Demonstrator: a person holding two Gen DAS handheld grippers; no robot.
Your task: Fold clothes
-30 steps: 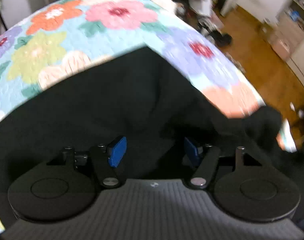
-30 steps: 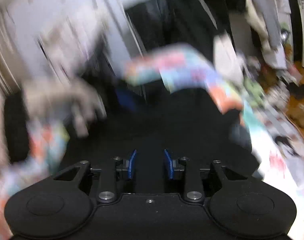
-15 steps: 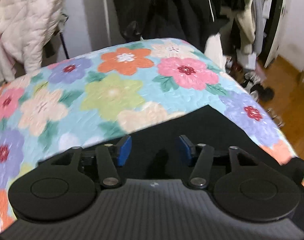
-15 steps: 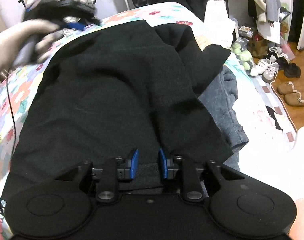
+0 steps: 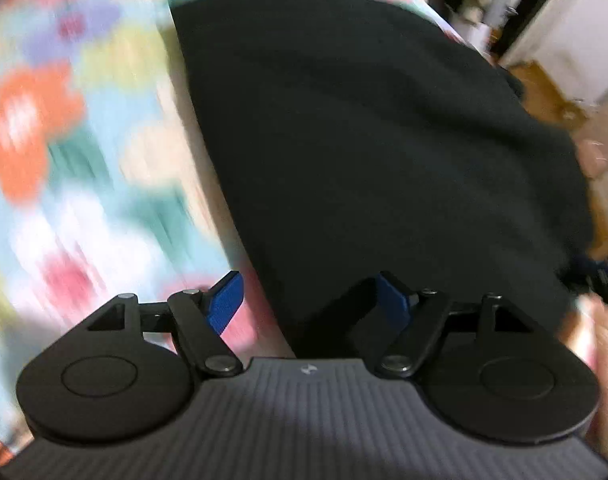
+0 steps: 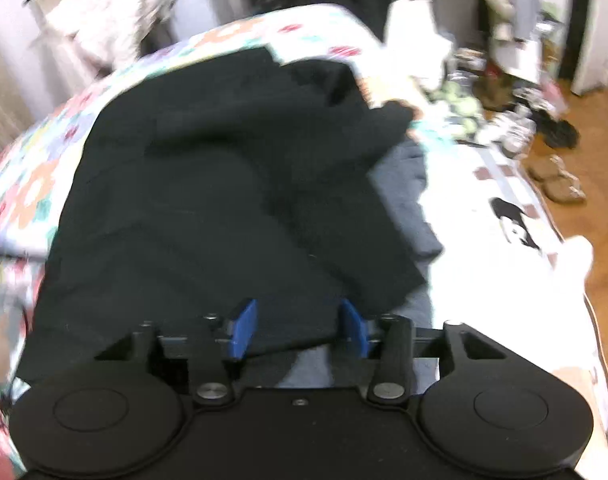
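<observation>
A black garment (image 6: 208,208) lies spread over the floral bedspread (image 6: 32,188), its far right part bunched in folds. My right gripper (image 6: 298,330) is open at the garment's near hem, and the cloth lies loose between the blue pads (image 6: 244,328). In the blurred left wrist view the same black garment (image 5: 383,140) fills the middle and right. My left gripper (image 5: 307,304) is open low over its left edge: one pad over the bedspread (image 5: 44,160), the other over the cloth. Nothing is gripped.
A grey garment (image 6: 407,200) lies under the black one at its right side. White bedding (image 6: 483,248) covers the bed's right part. Shoes (image 6: 559,180) and clutter sit on the wooden floor (image 6: 599,152). A hand (image 5: 599,340) shows at the left wrist view's right edge.
The right gripper's fingers have spread wider, and the hem they pinched now lies loose. The left gripper has swung from the bed's far end down over the garment's left edge.
</observation>
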